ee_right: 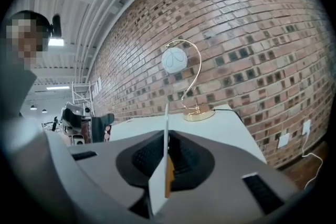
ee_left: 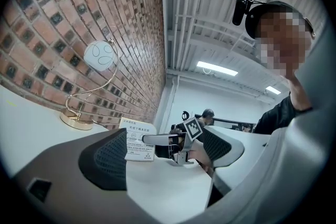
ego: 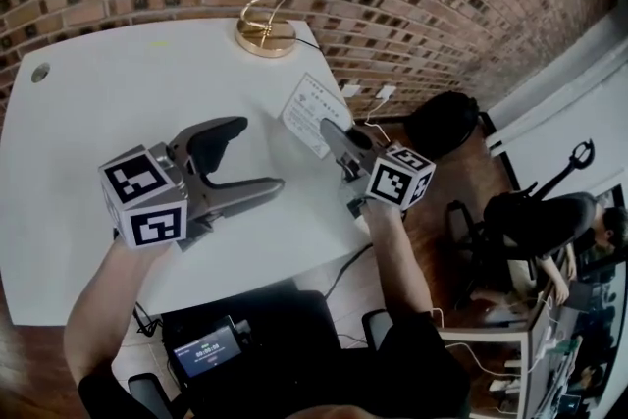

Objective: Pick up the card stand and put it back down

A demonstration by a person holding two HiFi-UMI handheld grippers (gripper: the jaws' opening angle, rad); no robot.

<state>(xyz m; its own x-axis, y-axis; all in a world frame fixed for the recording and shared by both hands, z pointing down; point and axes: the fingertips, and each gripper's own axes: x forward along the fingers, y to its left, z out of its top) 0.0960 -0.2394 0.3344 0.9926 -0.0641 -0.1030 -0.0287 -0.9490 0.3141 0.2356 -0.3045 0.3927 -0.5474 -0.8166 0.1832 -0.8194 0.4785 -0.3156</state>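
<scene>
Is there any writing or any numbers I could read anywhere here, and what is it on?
On the card: several printed lines, too small to read.
On the small screen: digits, too blurred to read.
Nothing else bears text.

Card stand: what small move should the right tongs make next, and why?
Probably a short lift: the right tongs are shut on the card stand, which seems to sit on the white table, and the left tongs stand open, away from it.
</scene>
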